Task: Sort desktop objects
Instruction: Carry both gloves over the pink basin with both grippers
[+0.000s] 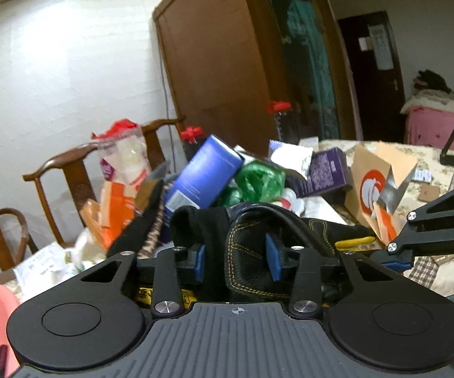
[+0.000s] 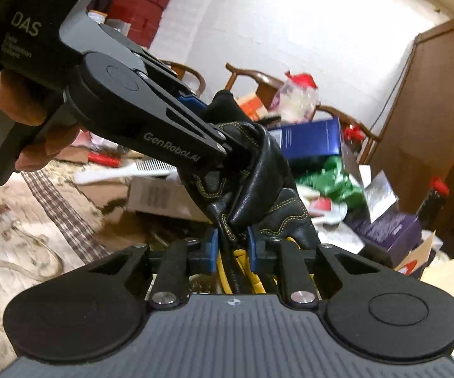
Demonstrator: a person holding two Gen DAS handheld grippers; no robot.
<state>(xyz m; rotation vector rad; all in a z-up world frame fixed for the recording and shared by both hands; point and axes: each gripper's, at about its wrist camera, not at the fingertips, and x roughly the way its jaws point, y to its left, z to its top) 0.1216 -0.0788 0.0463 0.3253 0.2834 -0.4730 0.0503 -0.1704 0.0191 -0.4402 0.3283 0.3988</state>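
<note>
Here, both tools clamp one black leather glove above the cluttered table: the left gripper pinches its cuff, the right gripper its lower folds. Pulling apart could tear a grip loose, dropping it among the boxes.

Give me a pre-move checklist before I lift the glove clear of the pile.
1. Left gripper shut on glove: ok.
2. Right gripper shut on glove: ok, pads pinch a fold.
3. Both hold the same glove: ok, seen in the right view.
4. Glove free of yellow cords beneath: cannot tell.
5. Blue box stable behind: not ok, it leans tilted on the pile.
6. Drop spot in view: cannot tell.
</note>
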